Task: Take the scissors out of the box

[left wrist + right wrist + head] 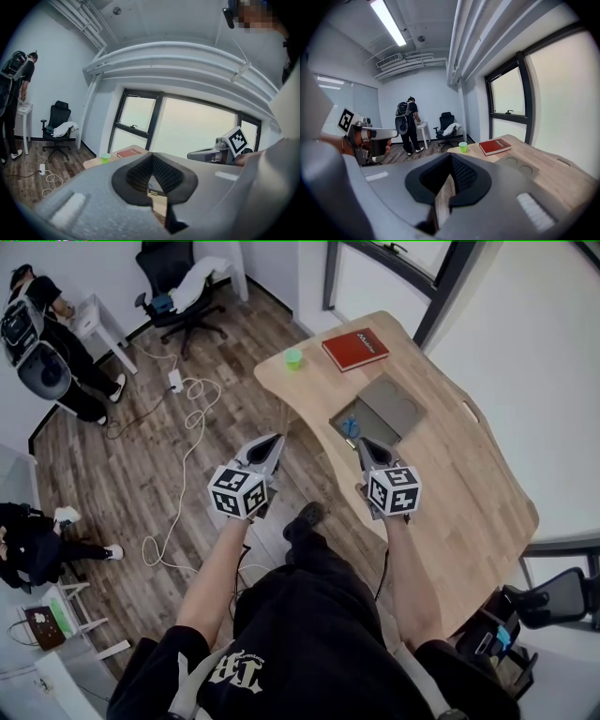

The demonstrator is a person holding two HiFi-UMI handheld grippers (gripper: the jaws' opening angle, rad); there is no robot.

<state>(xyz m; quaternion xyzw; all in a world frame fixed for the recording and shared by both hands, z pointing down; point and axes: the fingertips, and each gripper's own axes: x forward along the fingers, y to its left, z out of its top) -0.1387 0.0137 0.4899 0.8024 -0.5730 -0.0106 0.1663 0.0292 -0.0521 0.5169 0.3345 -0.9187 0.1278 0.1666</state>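
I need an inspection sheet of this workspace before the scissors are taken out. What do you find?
Surface: light wooden table, mostly bare.
Job's things: blue-handled scissors inside open grey box.
Clutter: red book, green cup, grey flat lid beside the box.
Grippers: left gripper and right gripper in the air, fingers shut, empty.
Cables: white cable looped on wood-plank floor.
Surroundings: black office chair, person with backpack.

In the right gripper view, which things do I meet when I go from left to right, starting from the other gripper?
left gripper, person with backpack, office chair, green cup, red book, grey lid
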